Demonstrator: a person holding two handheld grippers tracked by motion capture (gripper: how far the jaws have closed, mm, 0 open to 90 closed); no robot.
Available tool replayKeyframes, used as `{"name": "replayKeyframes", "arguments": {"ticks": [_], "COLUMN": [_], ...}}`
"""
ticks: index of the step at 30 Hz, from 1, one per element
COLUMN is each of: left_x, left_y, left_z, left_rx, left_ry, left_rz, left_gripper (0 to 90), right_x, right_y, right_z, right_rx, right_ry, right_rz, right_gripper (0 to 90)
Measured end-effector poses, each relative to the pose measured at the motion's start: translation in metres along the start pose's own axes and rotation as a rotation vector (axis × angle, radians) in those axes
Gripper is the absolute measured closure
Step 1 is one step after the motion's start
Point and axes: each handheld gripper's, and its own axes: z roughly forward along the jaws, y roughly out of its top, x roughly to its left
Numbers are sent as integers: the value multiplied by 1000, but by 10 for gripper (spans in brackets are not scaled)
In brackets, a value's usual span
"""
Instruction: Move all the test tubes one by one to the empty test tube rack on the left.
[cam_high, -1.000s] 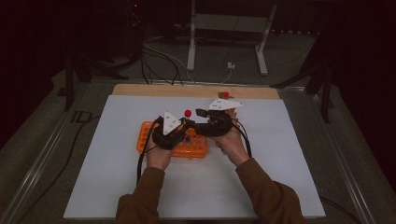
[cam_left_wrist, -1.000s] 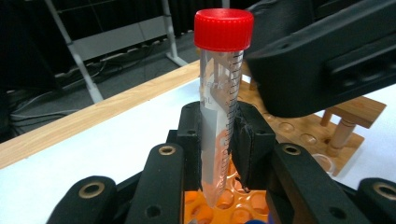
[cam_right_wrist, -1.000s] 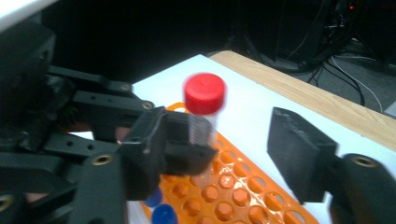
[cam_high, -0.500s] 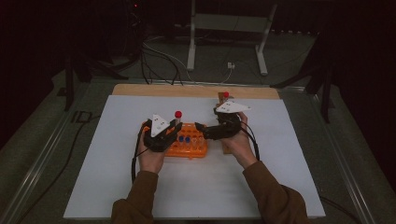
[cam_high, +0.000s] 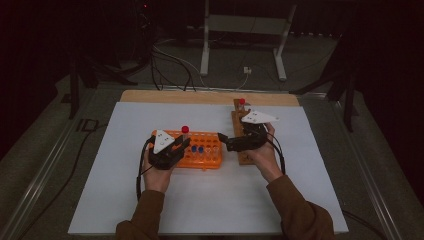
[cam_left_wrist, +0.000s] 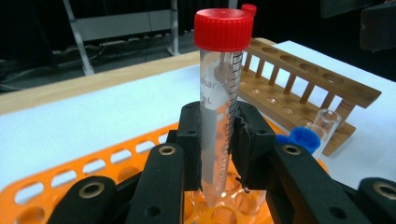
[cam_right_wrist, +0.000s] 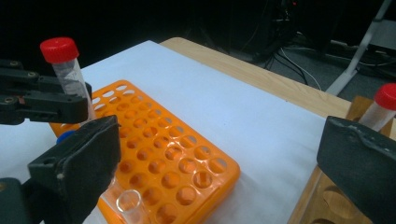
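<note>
Since half a second ago, the two grippers have moved apart: the right gripper (cam_high: 223, 140) has drawn away to the right, toward the wooden rack (cam_high: 241, 134), and the left gripper (cam_high: 181, 144) now stands at the left end of the orange rack (cam_high: 210, 161).

Nearest in the left gripper view, the two black jaws pinch the red-capped tube (cam_left_wrist: 218, 102) on its clear, graduated body. The tube stands upright, and its pointed tip hangs just above the holes of the orange rack. I cannot say whether the tip touches the rack, because the jaws hide a part of it. Just behind, a blue cap (cam_left_wrist: 303, 138) and an open clear tube (cam_left_wrist: 323, 125) sit in the same rack.

In the right gripper view, the jaws are spread wide with nothing between them. They hover between the orange rack and the wooden rack. An open clear tube stands in a near hole of the orange rack.

Farther off, a second red-capped tube (cam_high: 241, 103) stands at the far end of the wooden rack, on the white table cover (cam_high: 130, 200).
</note>
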Motion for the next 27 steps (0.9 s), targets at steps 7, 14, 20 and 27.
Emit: {"name": "replayKeyframes", "arguments": {"ticks": [7, 14, 20, 27], "left_x": [0, -1, -4, -6], "left_y": [-10, -20, -26, -30], "left_z": [-1, 1, 3, 5], "left_rx": [18, 50, 80, 108], "left_ry": [-20, -37, -41, -39], "left_rz": [-13, -12, 3, 32], "left_gripper": [746, 746, 746, 744], "right_x": [-2, -3, -4, -6], "right_y": [-3, -4, -6, -9], "right_z": [0, -1, -1, -1], "right_rx": [2, 2, 4, 10], "right_ry": [0, 1, 4, 4], "right_rz": [9, 11, 14, 21], "right_gripper": [2, 2, 2, 2]}}
